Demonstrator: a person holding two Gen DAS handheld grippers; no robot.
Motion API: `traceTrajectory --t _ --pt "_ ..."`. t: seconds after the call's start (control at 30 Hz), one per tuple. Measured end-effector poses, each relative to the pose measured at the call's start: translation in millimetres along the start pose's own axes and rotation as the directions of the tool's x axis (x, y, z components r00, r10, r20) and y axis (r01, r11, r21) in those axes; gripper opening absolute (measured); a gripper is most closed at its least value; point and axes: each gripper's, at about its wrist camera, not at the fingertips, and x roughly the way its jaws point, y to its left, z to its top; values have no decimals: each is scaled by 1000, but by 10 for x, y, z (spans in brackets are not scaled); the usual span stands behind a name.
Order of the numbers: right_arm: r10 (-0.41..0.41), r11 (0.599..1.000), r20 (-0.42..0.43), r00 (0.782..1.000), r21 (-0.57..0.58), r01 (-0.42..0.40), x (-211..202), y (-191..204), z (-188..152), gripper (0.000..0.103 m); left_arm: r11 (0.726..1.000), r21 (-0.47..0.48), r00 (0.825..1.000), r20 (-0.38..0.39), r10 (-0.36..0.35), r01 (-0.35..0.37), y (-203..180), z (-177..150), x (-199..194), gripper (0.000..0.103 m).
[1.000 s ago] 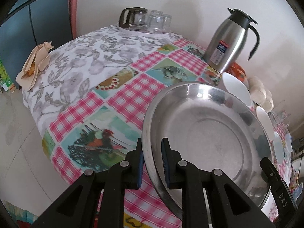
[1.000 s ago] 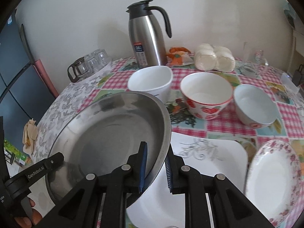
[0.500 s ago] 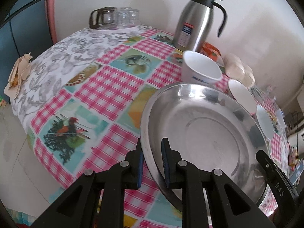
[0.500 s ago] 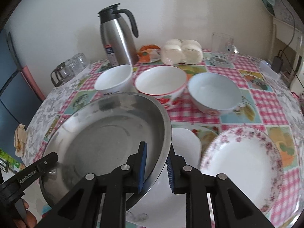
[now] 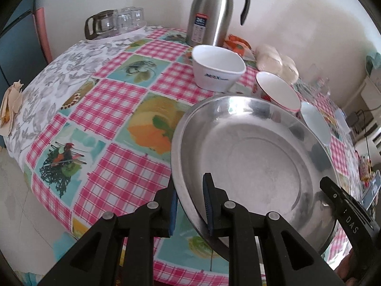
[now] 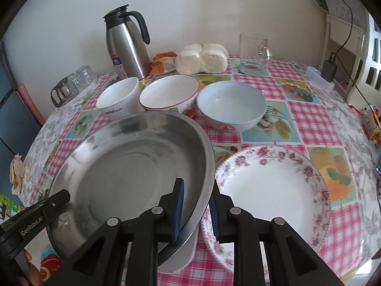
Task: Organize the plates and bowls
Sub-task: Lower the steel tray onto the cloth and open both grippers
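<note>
Here: one steel pan (image 6: 133, 174), three bowls (image 6: 231, 107), one floral plate (image 6: 273, 190).

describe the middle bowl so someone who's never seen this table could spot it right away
On the checked tablecloth, three bowls line up before the steel jug. The middle bowl sits between a white bowl and a pale blue bowl. Only it has a red rim.

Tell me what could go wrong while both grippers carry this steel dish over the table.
The steel dish is pinched only at its thin rim by the left gripper and right gripper, so it may slip or tilt. It hangs just beside the floral plate and over a white dish, and could knock either.
</note>
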Motion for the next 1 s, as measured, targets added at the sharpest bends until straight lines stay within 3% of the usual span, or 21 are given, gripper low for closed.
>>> traceTrajectory --t 0.53,1.0 --pt "-52 998 -119 991 17 55 131 -103 -195 23 1000 29 990 -143 -4 8 -83 -106 201 20" --pt "-52 999 -160 986 -7 51 191 -11 -247 23 1000 15 990 -139 6 -3 -25 -87 221 20"
